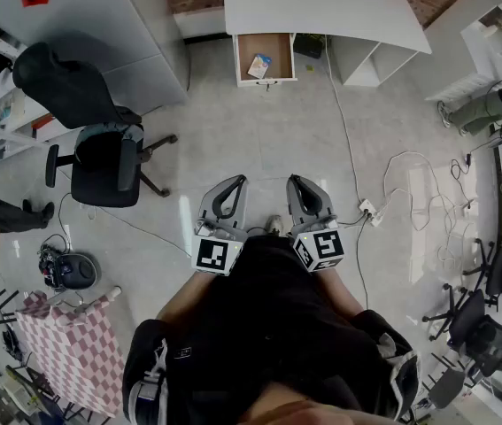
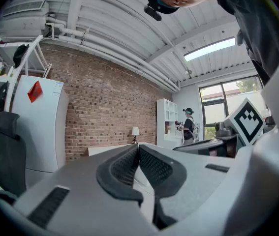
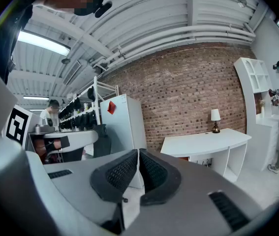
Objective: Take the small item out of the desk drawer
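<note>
A white desk [image 1: 321,7] stands far ahead by the brick wall, and its drawer [image 1: 266,57] is pulled open. A small blue and white item [image 1: 259,65] lies inside the drawer. My left gripper [image 1: 235,184] and right gripper [image 1: 297,184] are held side by side close to my body, well short of the desk. Both are shut with nothing between their pads. In the left gripper view the left gripper [image 2: 138,149] points at the brick wall. In the right gripper view the right gripper [image 3: 139,154] points toward the desk [image 3: 205,142].
A black office chair [image 1: 91,149] stands to the left on the floor. Cables and a power strip [image 1: 370,211] trail across the floor at the right. A checkered cloth [image 1: 60,339] lies at lower left. A white cabinet [image 1: 91,25] stands at upper left; more chairs [image 1: 481,326] at the right.
</note>
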`<state>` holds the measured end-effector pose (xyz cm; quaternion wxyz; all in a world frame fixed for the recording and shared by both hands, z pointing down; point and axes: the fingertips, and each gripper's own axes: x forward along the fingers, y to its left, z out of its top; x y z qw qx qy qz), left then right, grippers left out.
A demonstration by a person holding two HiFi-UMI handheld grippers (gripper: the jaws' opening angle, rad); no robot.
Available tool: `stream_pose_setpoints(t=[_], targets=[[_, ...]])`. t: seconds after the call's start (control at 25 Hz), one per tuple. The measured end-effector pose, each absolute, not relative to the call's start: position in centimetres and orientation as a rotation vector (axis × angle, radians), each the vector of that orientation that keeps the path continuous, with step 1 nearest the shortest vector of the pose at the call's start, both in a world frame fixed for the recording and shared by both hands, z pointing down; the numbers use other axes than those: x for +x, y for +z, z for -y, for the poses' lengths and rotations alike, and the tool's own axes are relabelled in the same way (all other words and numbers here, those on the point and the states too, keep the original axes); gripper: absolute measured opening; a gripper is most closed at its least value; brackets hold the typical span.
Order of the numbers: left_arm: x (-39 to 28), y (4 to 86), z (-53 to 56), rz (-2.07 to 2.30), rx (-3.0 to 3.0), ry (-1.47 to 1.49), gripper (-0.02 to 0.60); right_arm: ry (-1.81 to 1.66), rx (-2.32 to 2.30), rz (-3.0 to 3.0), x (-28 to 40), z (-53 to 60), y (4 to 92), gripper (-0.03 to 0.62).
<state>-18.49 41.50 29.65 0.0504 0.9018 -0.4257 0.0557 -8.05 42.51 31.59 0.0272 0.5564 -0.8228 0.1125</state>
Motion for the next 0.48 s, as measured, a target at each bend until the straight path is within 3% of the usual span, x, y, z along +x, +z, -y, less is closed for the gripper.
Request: stream_pose_setpoints(t=[0.48], targets=[[-16.4,30.0,-41.4,1.306,2.739,0.185,0.009,0.346,1.710,2.559,-6.1,-42.4,31.7,0.032]])
